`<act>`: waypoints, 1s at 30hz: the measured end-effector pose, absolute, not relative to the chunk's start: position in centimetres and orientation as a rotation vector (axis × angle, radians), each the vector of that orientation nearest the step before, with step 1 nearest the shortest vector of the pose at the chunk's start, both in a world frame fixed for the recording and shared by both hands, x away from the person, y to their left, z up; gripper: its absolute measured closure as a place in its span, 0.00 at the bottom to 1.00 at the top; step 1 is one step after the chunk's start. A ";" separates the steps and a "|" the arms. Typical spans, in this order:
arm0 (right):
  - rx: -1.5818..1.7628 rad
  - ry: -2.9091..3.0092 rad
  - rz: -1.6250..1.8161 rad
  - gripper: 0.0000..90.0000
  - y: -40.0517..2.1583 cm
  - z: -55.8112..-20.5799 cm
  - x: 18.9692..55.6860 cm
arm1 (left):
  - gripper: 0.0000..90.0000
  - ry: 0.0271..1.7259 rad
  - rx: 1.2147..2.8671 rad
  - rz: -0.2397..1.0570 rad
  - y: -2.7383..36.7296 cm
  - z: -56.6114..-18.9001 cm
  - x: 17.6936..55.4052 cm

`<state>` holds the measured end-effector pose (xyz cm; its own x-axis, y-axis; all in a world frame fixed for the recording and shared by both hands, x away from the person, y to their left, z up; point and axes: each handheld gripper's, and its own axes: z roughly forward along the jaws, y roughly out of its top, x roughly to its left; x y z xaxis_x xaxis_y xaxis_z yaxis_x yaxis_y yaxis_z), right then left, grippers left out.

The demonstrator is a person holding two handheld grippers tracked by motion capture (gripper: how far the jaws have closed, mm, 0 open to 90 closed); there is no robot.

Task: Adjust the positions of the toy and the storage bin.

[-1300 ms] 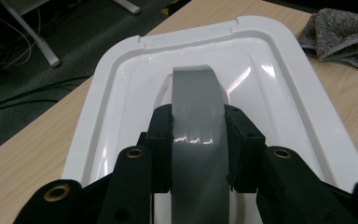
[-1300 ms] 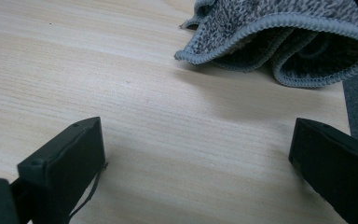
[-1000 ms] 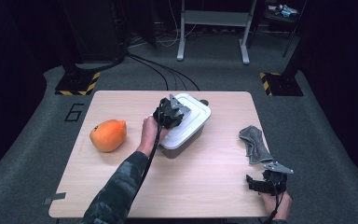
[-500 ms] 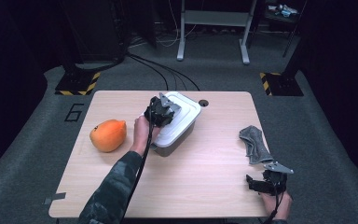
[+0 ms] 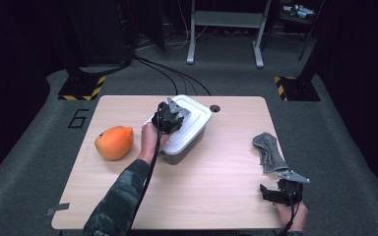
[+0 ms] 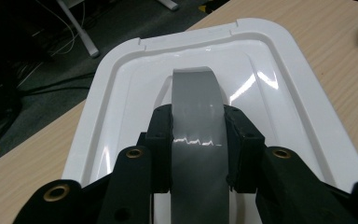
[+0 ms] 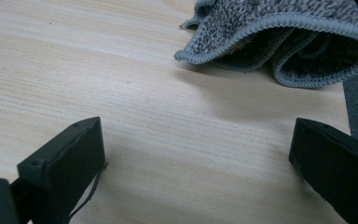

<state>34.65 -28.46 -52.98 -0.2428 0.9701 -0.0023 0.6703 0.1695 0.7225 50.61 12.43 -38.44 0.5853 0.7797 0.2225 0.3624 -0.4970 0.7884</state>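
Observation:
A white lidded plastic box (image 5: 184, 147) stands at the middle of the wooden table (image 5: 211, 196). My left gripper (image 5: 170, 118) is over its near-left part, shut on the grey arched handle (image 6: 196, 107) of the white lid (image 6: 121, 107). Both pads press on the handle's sides in the left gripper view (image 6: 198, 123). At the table's front right corner my right gripper (image 5: 275, 192) rests low and open. Its jaws stand wide apart over bare wood (image 7: 198, 149). A crumpled grey cloth (image 7: 284, 42) lies just beyond them.
An orange rounded fruit-like object (image 5: 114, 142) lies left of the box, close to my left forearm. The grey cloth (image 5: 268, 150) sits near the right edge. A small dark hole (image 5: 215, 108) marks the tabletop behind the box. Cables and stand legs cross the floor beyond.
The box and my left gripper have shifted slightly to the left, toward the orange object, mostly in the first half second. The right gripper has kept still.

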 end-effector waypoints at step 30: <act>1.551 1.976 0.847 0.03 -28.4 -53.0 34.7 | 0.74 0.810 2.037 0.681 9.3 -34.8 47.9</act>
